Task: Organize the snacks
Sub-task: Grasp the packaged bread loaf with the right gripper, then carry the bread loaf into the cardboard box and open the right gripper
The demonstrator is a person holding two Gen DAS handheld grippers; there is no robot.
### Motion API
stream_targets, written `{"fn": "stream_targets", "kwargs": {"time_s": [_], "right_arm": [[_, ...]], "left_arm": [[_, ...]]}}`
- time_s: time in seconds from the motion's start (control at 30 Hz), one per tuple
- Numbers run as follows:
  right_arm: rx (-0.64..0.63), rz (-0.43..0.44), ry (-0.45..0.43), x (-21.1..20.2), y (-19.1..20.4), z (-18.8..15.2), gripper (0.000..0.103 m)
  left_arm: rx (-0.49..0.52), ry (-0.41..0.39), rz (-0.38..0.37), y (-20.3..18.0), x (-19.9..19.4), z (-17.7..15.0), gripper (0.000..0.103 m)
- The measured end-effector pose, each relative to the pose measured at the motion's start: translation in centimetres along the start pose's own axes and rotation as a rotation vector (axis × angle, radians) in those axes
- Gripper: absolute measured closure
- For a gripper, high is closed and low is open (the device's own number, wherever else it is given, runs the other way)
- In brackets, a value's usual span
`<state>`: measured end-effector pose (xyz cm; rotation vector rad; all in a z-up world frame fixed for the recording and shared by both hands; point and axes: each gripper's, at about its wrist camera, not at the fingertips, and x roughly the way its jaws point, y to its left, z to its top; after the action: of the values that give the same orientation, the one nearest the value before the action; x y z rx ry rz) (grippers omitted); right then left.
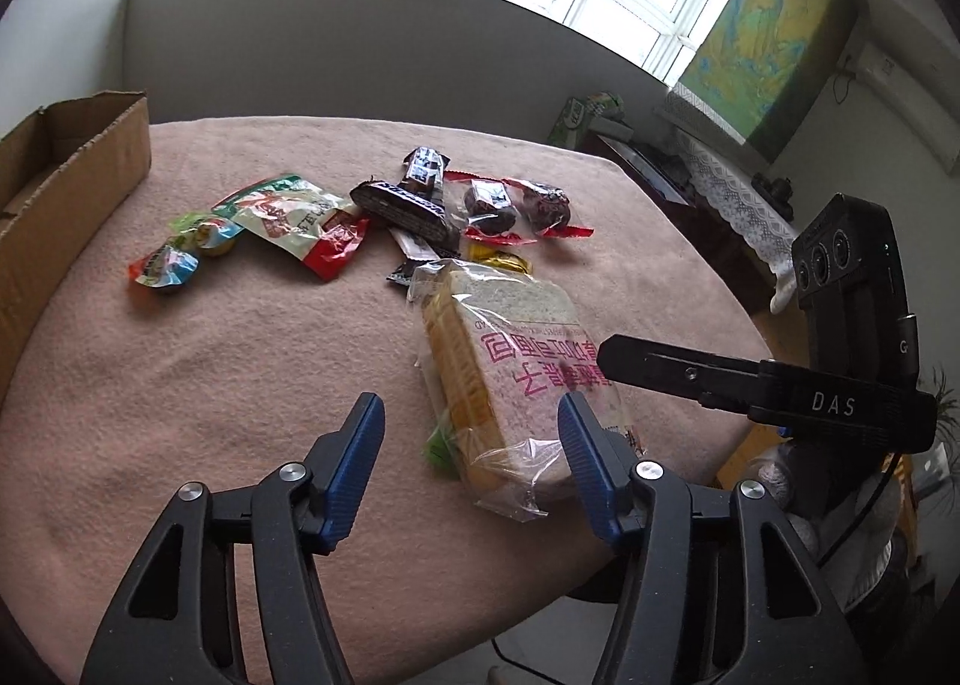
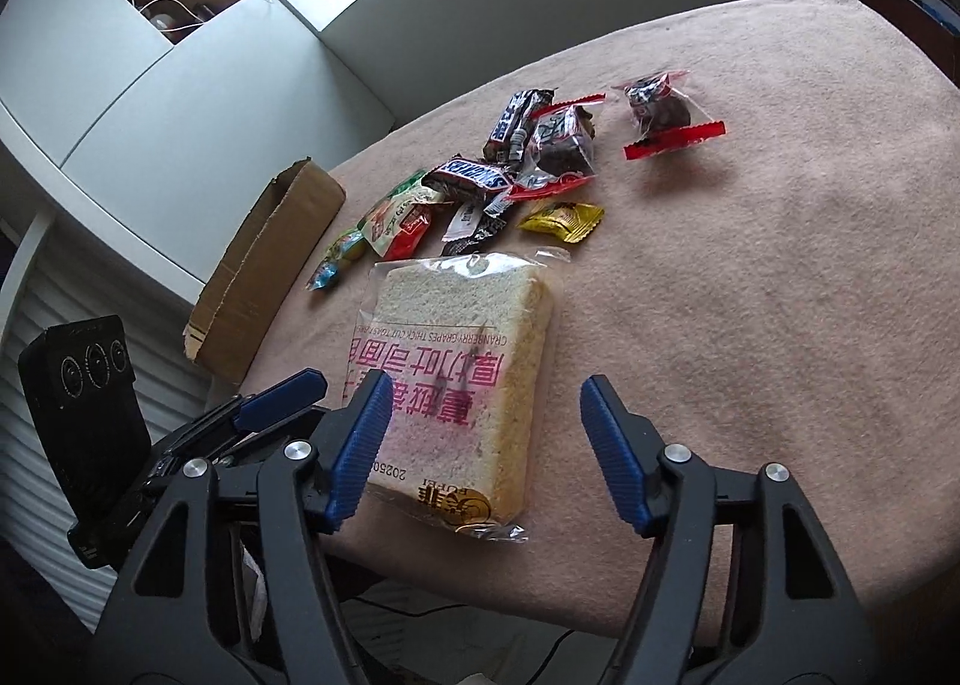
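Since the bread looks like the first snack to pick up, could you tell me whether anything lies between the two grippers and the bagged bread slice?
Nothing visible does. The bagged bread slice lies nearest on the pink cloth, right before the left gripper and right gripper, both open. The other snacks lie beyond it.
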<state>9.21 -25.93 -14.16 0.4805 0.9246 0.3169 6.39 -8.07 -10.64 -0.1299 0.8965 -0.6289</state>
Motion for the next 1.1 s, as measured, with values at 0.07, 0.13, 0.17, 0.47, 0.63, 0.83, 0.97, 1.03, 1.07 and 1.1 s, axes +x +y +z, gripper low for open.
{"fn": "stream_targets", "kwargs": {"time_s": [0.07,0.13,0.17,0.47,0.63,0.83,0.97,1.03,1.07,1.1], "right_arm": [[0.014,0.018,0.018,0.5,-0.1,-0.1,0.038],[0.033,0.041,0.033,0.9,-0.4,-0.3,0.042],[0.044,0.055,0.041,1.1,-0.5,-0.3,0.044],[0.019,0.058,0.055,1.3,0.1,-0.2,0.051],[-0.007,0.033,0.053,1.3,0.8,-0.2,0.051],[-0.031,0.026,0.043,0.9,1.8,0.1,0.051],[-0.063,0.022,0.033,0.6,3.1,0.6,0.051],[-0.074,0.030,0.031,0.5,3.9,1.0,0.051],[-0.079,0.034,0.030,0.6,4.3,1.2,0.051],[-0.087,0.037,0.030,0.7,4.8,1.5,0.051]], "left_arm": [[-0.019,0.012,-0.020,0.3,0.2,0.1,0.045],[-0.032,0.022,-0.038,0.5,0.3,0.1,0.046],[-0.035,0.026,-0.047,0.5,0.3,0.0,0.046],[0.048,0.070,-0.049,-1.6,1.5,-0.8,0.046],[0.098,0.071,-0.037,-2.5,1.7,-1.1,0.046],[0.100,0.055,-0.042,-2.5,1.2,-1.0,0.046],[0.089,0.029,-0.045,-2.2,0.5,-0.7,0.046],[0.084,0.017,-0.044,-2.0,0.0,-0.5,0.046],[0.081,0.008,-0.043,-1.8,-0.3,-0.4,0.046],[0.076,-0.002,-0.041,-1.7,-0.6,-0.3,0.046]]}}
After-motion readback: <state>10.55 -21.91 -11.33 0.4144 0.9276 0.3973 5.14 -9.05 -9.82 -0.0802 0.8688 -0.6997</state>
